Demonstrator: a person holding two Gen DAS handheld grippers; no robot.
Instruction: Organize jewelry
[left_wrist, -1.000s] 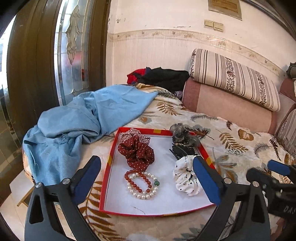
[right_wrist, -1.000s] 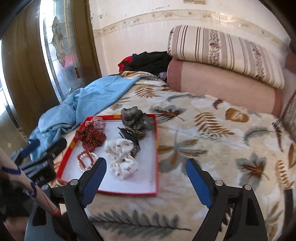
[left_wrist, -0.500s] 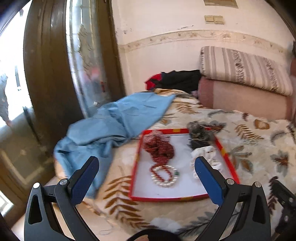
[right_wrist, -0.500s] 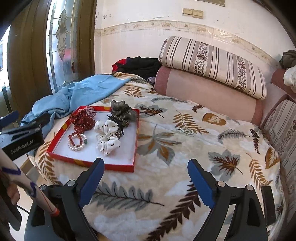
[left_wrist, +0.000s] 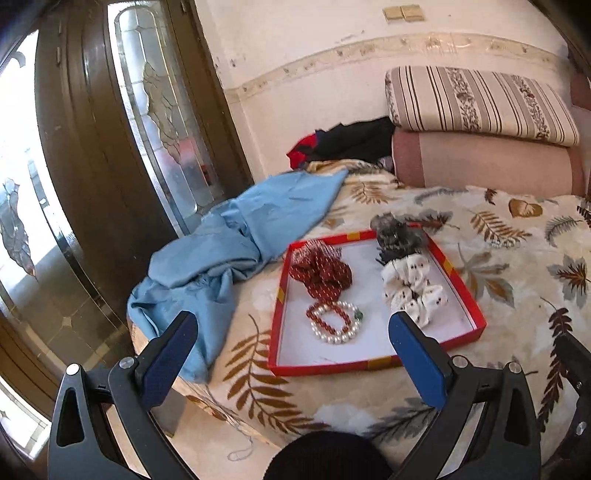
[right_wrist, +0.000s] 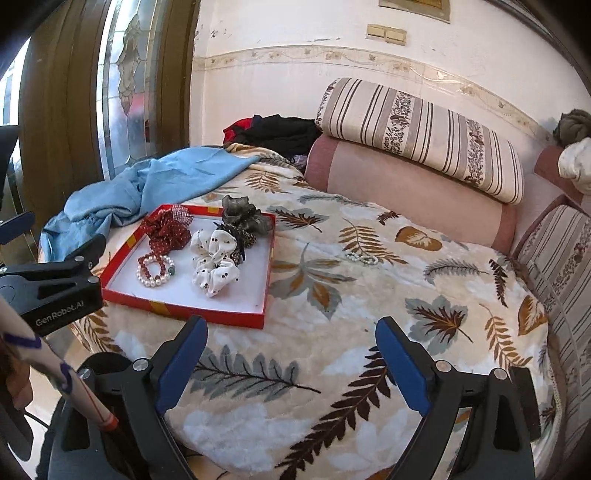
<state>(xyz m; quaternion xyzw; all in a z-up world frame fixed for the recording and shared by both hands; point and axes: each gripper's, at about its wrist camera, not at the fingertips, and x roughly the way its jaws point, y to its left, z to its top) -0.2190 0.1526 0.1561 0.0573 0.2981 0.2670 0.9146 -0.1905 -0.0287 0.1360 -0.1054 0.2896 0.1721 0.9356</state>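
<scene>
A red-rimmed tray (left_wrist: 369, 365) (right_wrist: 184, 308) lies on the leaf-print bed. In it are a red dotted scrunchie (left_wrist: 321, 273) (right_wrist: 164, 230), a white dotted scrunchie (left_wrist: 410, 284) (right_wrist: 214, 266), a grey scrunchie (left_wrist: 395, 230) (right_wrist: 243, 214), a dark hair clip (right_wrist: 240, 236), and red-bead and pearl bracelets (left_wrist: 334, 321) (right_wrist: 155, 269). A loose pearl bracelet (right_wrist: 364, 258) (left_wrist: 500, 243) lies on the blanket right of the tray. My left gripper (left_wrist: 293, 354) is open and empty, held back from the tray's near edge. My right gripper (right_wrist: 291, 350) is open and empty above the blanket.
A blue cloth (left_wrist: 236, 240) (right_wrist: 155, 181) lies left of the tray and hangs over the bed edge. Striped and pink bolsters (right_wrist: 417, 155) line the back. Dark clothes (right_wrist: 280, 133) sit in the corner. A wooden glass door (left_wrist: 103, 147) stands left.
Both grippers have pulled back and up from the tray, so the bed looks farther away. Both stay open and empty. The tray's contents have not moved.
</scene>
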